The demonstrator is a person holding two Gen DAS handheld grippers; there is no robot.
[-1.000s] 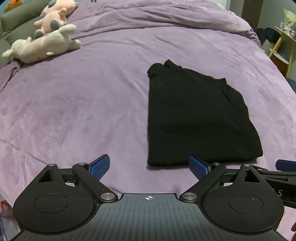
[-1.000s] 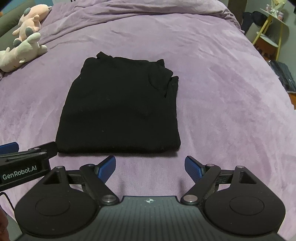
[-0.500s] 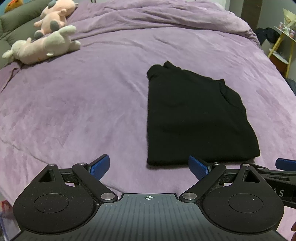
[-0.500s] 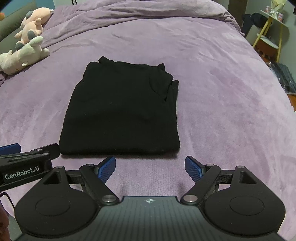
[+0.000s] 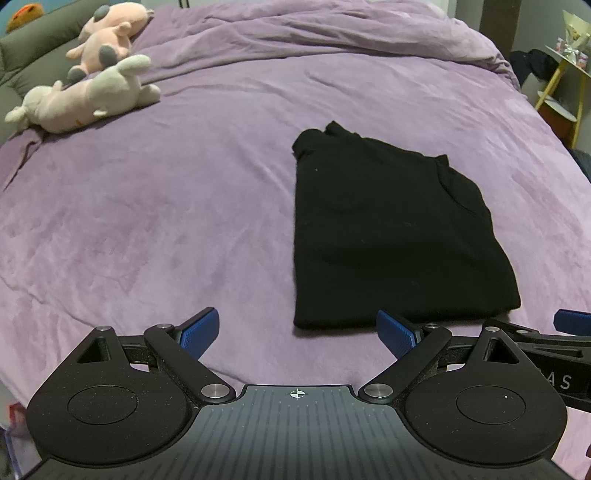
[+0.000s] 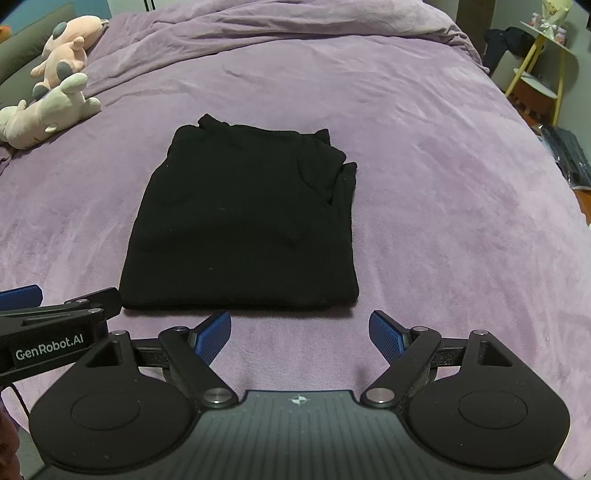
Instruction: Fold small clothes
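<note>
A black garment lies folded into a rough rectangle on the purple bedspread. My left gripper hovers open just short of the garment's near left corner, nothing between its blue pads. My right gripper hovers open in front of the garment's near edge, also holding nothing. Each gripper's body shows at the edge of the other's view. Neither gripper touches the cloth.
Two plush toys lie at the bed's far left beside a grey cushion. A yellow-legged side table stands beyond the bed's right edge. A rumpled duvet fold runs along the far side.
The views shift very slightly; the garment sits a touch farther from both grippers than a second ago. Both grippers stay open and the garment keeps its shape.
</note>
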